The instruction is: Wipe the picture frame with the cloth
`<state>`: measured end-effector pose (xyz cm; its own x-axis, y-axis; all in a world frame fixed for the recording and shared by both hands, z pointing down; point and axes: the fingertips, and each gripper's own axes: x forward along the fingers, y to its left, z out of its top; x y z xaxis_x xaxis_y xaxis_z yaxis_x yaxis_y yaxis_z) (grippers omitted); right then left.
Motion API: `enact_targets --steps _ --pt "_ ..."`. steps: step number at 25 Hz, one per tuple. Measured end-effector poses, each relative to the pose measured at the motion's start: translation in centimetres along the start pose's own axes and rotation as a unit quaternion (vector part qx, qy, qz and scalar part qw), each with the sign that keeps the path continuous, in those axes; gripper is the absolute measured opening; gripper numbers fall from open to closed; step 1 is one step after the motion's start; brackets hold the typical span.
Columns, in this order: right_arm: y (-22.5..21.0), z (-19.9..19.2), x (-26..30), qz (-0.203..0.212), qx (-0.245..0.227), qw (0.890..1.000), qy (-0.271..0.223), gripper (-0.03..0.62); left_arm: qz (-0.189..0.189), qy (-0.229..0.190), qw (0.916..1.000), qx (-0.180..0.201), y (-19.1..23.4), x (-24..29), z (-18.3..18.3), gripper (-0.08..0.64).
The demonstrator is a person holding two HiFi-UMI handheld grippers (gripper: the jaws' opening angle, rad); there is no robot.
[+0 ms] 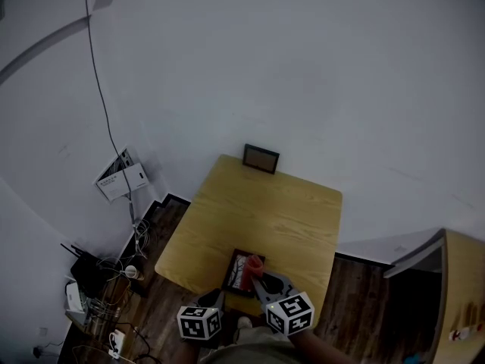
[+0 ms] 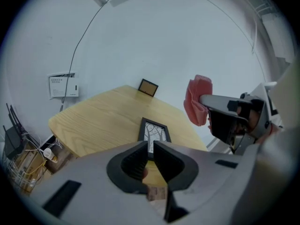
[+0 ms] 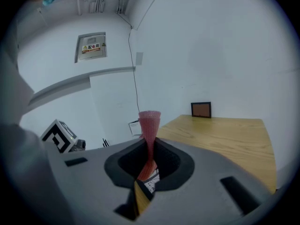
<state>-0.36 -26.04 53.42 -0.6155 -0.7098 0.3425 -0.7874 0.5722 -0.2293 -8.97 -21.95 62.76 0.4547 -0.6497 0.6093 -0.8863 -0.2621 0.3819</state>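
A black picture frame [image 1: 238,272] with a tree print lies flat near the front edge of the wooden table [image 1: 265,211]. My right gripper [image 1: 258,280] is shut on a red cloth [image 1: 252,265], which stands up from its jaws just above the frame's right side. In the right gripper view the cloth [image 3: 150,124] rises between the closed pads. My left gripper [image 1: 220,296] is by the frame's near left corner. Its jaws are shut with nothing visibly in them, and the frame [image 2: 153,131] lies just beyond the tips. The left gripper view also shows the cloth [image 2: 197,100].
A second small dark frame [image 1: 261,158] leans against the wall at the table's back edge. Left of the table, cables and a router [image 1: 95,275] lie on the floor under a white wall box [image 1: 121,177]. A wooden cabinet [image 1: 462,294] stands at the right.
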Motion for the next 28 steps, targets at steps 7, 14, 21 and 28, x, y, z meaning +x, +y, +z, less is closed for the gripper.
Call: enact_targets --steps 7,14,21,28 --pt "-2.0 -2.7 3.1 0.012 0.020 0.999 0.037 0.020 -0.003 0.051 0.9986 -0.012 0.6 3.4 -1.5 0.152" --pt "-3.6 -5.1 6.7 -0.007 0.028 0.996 0.085 0.020 0.018 0.073 0.9971 -0.009 1.9 5.3 -1.7 0.152" --pt "-4.2 -7.0 9.6 -0.014 0.005 0.992 0.129 0.019 0.025 0.086 0.9960 0.003 2.2 6.4 -1.8 0.114" --pt "-4.8 -8.7 11.5 -0.026 -0.033 0.984 0.174 0.020 0.022 0.093 0.9954 -0.011 2.2 6.5 -1.9 0.110"
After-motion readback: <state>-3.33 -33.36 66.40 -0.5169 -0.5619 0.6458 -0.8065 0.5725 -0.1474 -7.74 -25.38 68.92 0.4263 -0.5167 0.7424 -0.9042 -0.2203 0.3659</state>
